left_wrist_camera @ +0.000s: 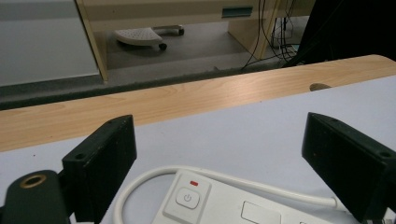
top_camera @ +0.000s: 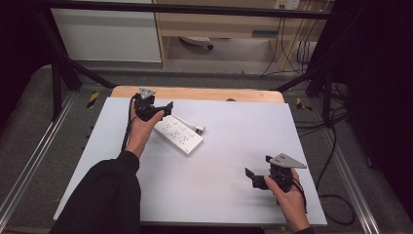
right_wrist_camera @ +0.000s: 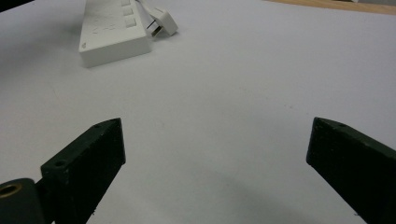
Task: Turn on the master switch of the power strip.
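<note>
Near the far left corner of the pale grey bench top (top_camera: 219,161), the left black two-jaw gripper (top_camera: 163,108) hovers with its jaws spread wide over the switch end of the long white plastic power strip (top_camera: 178,134) (its white cord (left_wrist_camera: 140,184) loops past that end). The strip lies diagonally, left of centre. Toward the near right corner, the right black two-jaw gripper (top_camera: 252,176) is held with jaws spread, nothing between them.
</note>
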`<state>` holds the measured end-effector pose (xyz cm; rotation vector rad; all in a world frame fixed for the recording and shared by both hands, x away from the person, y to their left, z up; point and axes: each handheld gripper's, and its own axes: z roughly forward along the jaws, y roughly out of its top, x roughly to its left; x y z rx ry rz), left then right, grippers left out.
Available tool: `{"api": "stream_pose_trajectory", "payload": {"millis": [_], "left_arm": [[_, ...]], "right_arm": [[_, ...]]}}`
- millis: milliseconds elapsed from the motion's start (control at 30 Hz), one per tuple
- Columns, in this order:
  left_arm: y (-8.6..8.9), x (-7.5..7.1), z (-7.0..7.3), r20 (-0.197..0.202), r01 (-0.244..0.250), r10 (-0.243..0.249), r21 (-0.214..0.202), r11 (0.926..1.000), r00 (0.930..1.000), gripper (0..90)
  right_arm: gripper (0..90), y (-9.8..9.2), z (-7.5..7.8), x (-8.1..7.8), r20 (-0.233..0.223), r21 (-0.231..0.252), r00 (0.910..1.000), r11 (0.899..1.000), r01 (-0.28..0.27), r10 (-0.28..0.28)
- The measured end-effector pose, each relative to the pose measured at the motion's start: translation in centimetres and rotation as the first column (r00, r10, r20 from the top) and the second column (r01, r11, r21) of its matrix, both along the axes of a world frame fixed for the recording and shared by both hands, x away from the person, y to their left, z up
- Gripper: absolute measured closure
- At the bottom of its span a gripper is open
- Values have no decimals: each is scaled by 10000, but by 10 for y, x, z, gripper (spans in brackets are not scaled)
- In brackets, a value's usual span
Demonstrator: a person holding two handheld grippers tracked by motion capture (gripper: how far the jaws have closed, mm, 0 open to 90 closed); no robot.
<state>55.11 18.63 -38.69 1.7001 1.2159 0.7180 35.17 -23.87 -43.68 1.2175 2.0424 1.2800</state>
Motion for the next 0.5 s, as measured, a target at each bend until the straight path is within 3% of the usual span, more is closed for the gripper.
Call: {"api": "stream_pose_trajectory", "payload": {"millis": [500], "left_arm": [[2, 8, -11, -297, -240, 255, 508, 9984, 9992, 266]], "right_arm": [[51, -1, 0, 2, -50, 73, 10000, 10000, -31, 32]]}}
